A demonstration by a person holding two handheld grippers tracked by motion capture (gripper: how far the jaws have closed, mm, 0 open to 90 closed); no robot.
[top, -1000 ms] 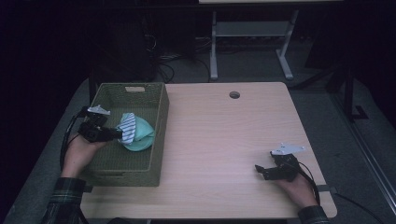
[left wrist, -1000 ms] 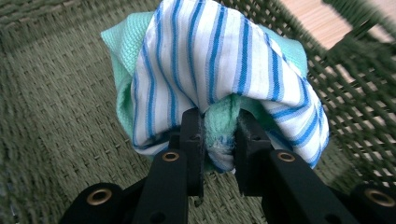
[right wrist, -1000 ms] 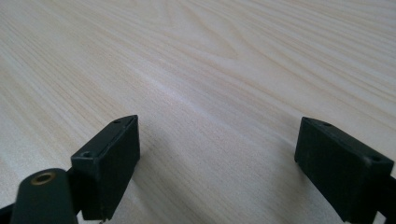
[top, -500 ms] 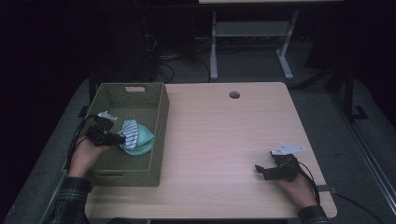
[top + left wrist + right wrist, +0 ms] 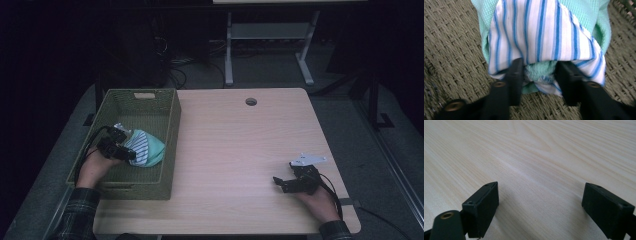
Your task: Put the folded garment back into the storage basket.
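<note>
The left claw (image 5: 131, 154) sat inside the woven green basket (image 5: 167, 150) at the tabletop's (image 5: 235, 150) left edge, its tips against a bundle of cloth (image 5: 147, 150) that lay on the basket floor beside the right-hand wall. In the left gripper view the bundle (image 5: 544, 37) was a mint-green knitted piece wrapped in white fabric with blue stripes, resting on the weave of the basket (image 5: 451, 57). The left claw (image 5: 539, 76) had just been opening: its jaws stood apart on either side of a fold of the mint and striped cloth, the fold lying between them, and whether the pads pressed on it could not be told. The person's left hand (image 5: 95, 167) reached over the basket's near left rim. The right claw (image 5: 278, 184) lay near the tabletop's near right corner, held low by the right hand (image 5: 315, 197), well apart from the basket. In the right gripper view the right claw (image 5: 540, 202) had its jaws wide apart over bare light wood (image 5: 536, 152), with nothing between them.
</note>
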